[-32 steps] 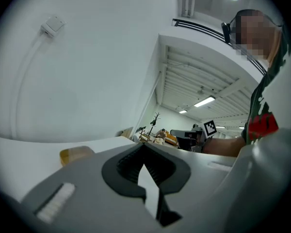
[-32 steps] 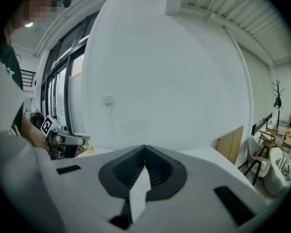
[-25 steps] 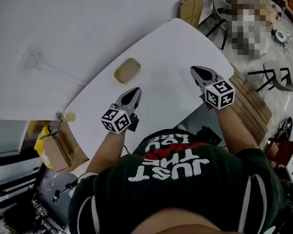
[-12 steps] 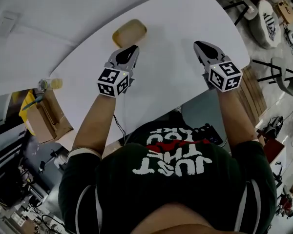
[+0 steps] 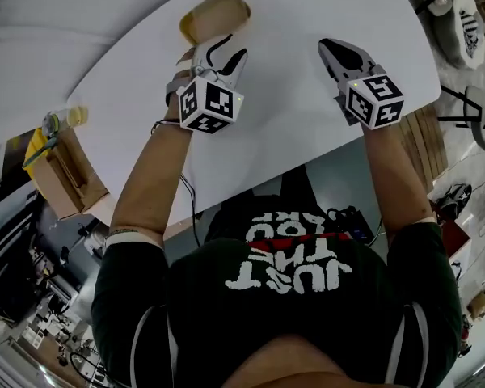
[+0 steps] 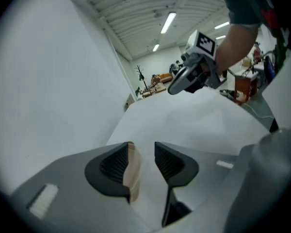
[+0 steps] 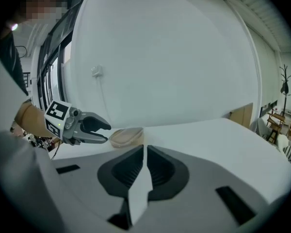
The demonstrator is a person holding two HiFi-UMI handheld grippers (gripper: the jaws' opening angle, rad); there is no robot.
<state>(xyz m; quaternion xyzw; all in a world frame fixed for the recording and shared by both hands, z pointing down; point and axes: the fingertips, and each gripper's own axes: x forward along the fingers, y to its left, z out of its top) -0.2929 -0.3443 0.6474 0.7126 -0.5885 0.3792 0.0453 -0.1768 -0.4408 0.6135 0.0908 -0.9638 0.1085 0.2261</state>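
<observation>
Reaching out from a dark printed shirt [image 5: 291, 281], both forearms are stretching forward over the white worktop [image 5: 299, 6], each angled slightly inward. The left arm is carrying the left tongs [image 5: 224, 51] low over the worktop, with the marker cube uppermost and the nose pointing away from the person. Its jaws are standing clearly apart and gripping nothing. In the left gripper view a sliver of tan is showing just inside the left jaw, and bare worktop is filling the rest of the gap.

The right arm is holding the right tongs [image 5: 330, 47] about level with the left pair and well apart from it, nearer the worktop's right edge. Those jaws are sitting together but for a thin slit, and nothing is lying between them.

Just beyond the tips of the left tongs a tan dish [image 5: 216, 13] is resting on the worktop near its far edge. In the right gripper view the open jaws are facing its rim from very close, though I cannot tell whether they are touching it.

Off the worktop's left end a cardboard box [image 5: 65, 180] is sitting lower down, with a small yellowish bottle [image 5: 63, 120] near it. A plain white wall [image 7: 174, 57] is rising behind the far edge.
</observation>
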